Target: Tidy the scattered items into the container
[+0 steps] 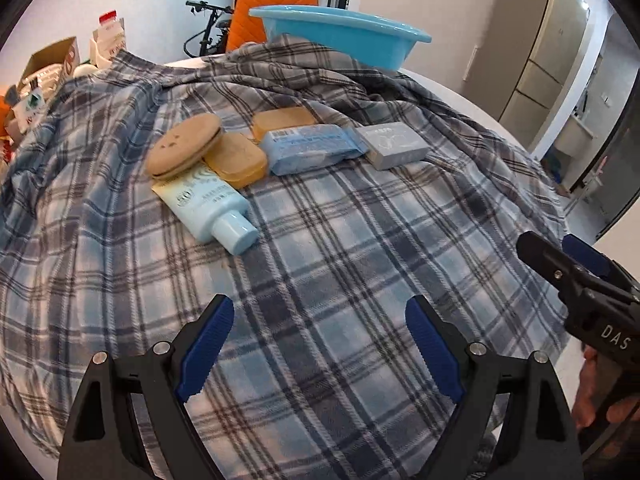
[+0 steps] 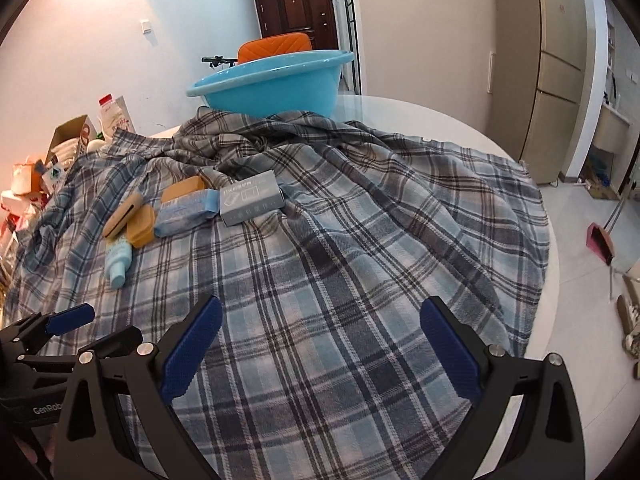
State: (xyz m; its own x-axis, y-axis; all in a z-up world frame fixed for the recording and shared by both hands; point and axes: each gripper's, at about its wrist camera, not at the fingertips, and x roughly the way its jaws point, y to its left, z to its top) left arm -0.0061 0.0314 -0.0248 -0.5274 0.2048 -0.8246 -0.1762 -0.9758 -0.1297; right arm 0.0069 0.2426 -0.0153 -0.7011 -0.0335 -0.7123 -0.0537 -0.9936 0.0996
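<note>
We see the round biscuit (image 1: 184,145) leaning on the tube (image 1: 208,204) | tan bars, blue packet (image 1: 314,149), grey box (image 1: 394,145) in a row on the plaid cloth (image 1: 340,260) | blue tub (image 1: 344,34) beyond, at the cloth's far edge | left gripper (image 1: 320,344) spread wide, nothing between | right gripper (image 2: 320,350) spread wide too, over bare cloth

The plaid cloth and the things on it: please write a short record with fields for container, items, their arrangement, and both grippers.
surface: plaid cloth over a round white table
container: blue basin, at the far side, partly on the cloth; inside not visible
items: round tan disc, two tan cases, light blue tube, blue packet, grey box
arrangement: clustered; disc leans on the nearer case and overlaps the tube
left gripper: open, fingers empty
right gripper: open, fingers empty
</note>
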